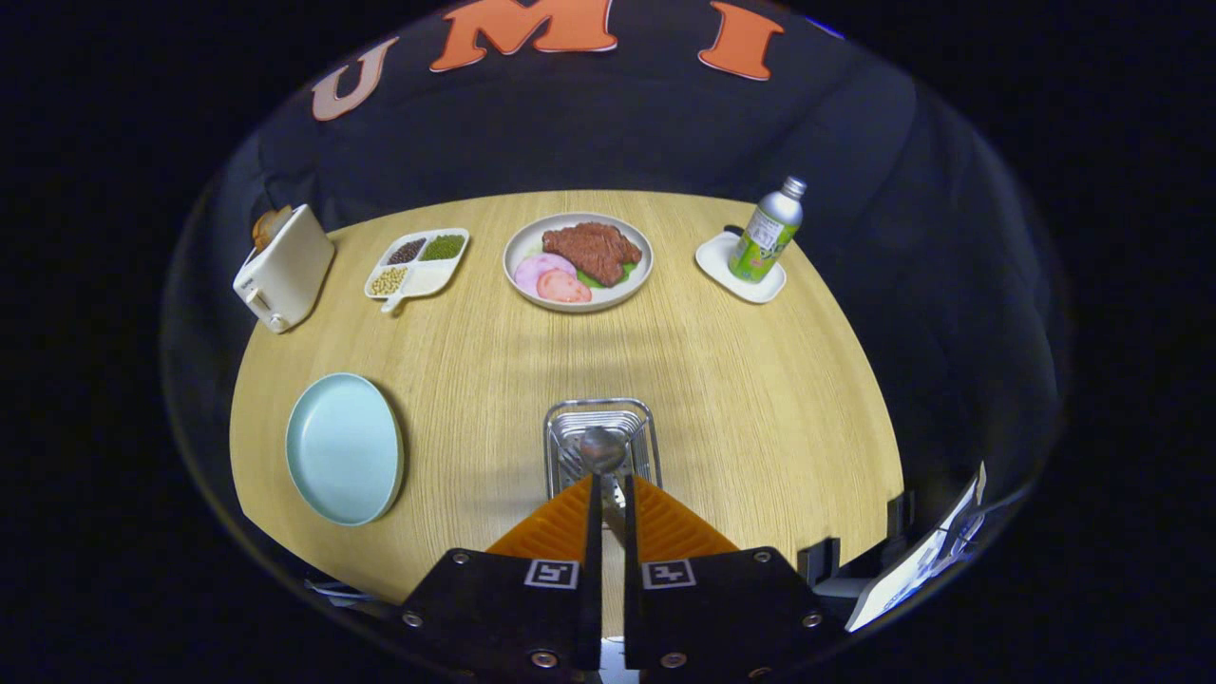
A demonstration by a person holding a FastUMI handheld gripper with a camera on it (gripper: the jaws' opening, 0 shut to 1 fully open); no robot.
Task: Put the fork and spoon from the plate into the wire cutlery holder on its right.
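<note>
Spoon [602, 448]: metal, light, rigid, slick; best pinched along the flat handle. Held between the gripper [613, 486] fingers, bowl poised over the wire cutlery holder [553, 439], right of the emptied blue plate [344, 447].

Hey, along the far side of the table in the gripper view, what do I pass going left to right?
Toaster → divided snack tray → plate of meat → bottle on its small white dish. Nearer, the fingers pinch a spoon over the wire cutlery holder.
</note>
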